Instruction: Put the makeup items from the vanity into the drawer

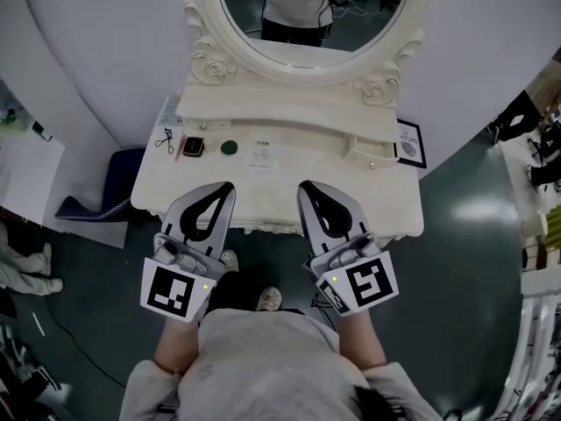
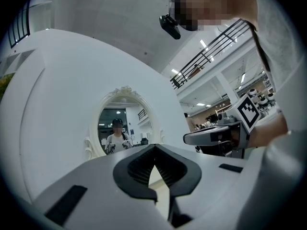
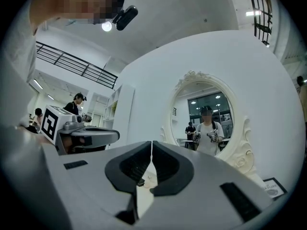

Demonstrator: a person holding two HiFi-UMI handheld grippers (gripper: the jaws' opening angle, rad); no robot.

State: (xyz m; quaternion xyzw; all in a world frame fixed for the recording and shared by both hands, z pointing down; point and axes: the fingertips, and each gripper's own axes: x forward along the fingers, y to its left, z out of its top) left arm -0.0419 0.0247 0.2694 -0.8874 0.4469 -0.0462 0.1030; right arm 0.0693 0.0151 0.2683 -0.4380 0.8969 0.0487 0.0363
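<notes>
I judge nothing is done yet: my left claw (image 1: 228, 187) and right claw (image 1: 303, 186), both pressed together and empty, hover mid-frame, while the makeup items (image 1: 193, 146) lie left of centre on the vanity (image 1: 316, 163), outside the drawer (image 1: 368, 153).

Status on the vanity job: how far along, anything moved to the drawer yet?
Done: nothing visible. The black scissor-handled tool, dark square compact, round green case and flat white packet lie on the cream vanity top. In hand: nothing; the left gripper and right gripper are shut and empty, before the vanity's front edge. Left: all items; no open drawer shows.
</notes>
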